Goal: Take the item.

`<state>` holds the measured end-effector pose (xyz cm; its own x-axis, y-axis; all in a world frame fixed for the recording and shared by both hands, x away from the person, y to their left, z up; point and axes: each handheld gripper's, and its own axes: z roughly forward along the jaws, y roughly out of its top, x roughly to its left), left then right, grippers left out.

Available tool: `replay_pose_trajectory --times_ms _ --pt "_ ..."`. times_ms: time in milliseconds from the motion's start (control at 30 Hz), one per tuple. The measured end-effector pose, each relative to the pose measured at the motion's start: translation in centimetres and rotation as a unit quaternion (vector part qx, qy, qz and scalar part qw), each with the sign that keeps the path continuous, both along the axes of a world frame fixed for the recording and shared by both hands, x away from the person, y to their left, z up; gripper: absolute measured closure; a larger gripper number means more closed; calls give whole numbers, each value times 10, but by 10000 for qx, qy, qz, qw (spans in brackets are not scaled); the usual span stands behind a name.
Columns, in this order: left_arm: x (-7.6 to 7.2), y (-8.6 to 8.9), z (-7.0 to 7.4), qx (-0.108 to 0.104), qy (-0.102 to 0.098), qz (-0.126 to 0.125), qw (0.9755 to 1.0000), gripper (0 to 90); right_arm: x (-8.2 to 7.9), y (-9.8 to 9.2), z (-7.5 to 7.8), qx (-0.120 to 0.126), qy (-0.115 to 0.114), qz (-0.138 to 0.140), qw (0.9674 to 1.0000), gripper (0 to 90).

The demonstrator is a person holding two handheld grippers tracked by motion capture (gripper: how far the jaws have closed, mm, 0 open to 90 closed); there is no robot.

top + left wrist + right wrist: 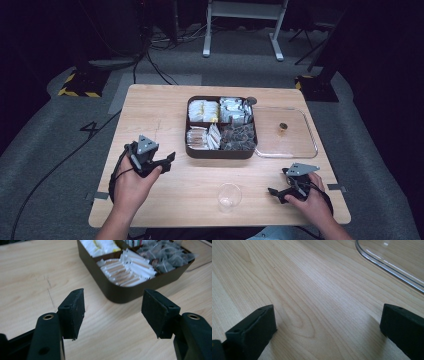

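On the pale wooden table (165, 115) a dark brown four-compartment box (221, 151) is set near the middle, packed with white sachets, foil packets, paper-wrapped sticks and dark tea bags. Its clear plastic lid (300, 145) is laid flat just to the right of it, touching or nearly so. A small clear plastic cup (229, 196) is stood empty near the front edge, between the two hands.

Nothing is held yet. The left gripper (169, 161) is kept wide open, empty, just off the box's front-left corner; in the left gripper view the paper-wrapped sticks (127, 271) are framed straight ahead between the jaws. The right gripper (276, 193) is spread wide too, low over bare wood, just right of the cup and near the lid's front edge (387, 265).

So it looks like the very start: a packet probably gets picked from the box and dropped into the cup. For that, the left gripper would need to be brought forward over the rim, tipped down and closed on a single stick, not a bunch.
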<state>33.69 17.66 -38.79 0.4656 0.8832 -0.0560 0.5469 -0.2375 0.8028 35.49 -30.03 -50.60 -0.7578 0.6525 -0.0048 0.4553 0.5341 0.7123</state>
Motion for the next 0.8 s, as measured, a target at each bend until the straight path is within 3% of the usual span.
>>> replay_pose_trajectory --times_ms 167,233,300,367,467,667,800 --pt "13 -9 9 -8 -62 -96 9999 357 0 0 0 2 1 3 10000 5" --pt "23 -15 13 -452 -21 -272 9986 358 0 0 0 2 1 6 10000 5" --pt "30 -17 15 -861 83 -389 9955 358 0 0 0 6 2 14 10000 5" --pt "36 -22 18 -896 52 -367 9953 359 0 0 0 6 3 22 10000 5" --pt "43 -27 21 -765 -22 -343 9965 374 0 0 0 4 2 26 10000 5" --pt "71 -46 33 -527 -188 -414 9976 375 0 0 0 6 3 24 10000 5" --pt "82 -54 36 -462 -168 -417 9979 381 0 0 0 -1 0 30 10000 5"
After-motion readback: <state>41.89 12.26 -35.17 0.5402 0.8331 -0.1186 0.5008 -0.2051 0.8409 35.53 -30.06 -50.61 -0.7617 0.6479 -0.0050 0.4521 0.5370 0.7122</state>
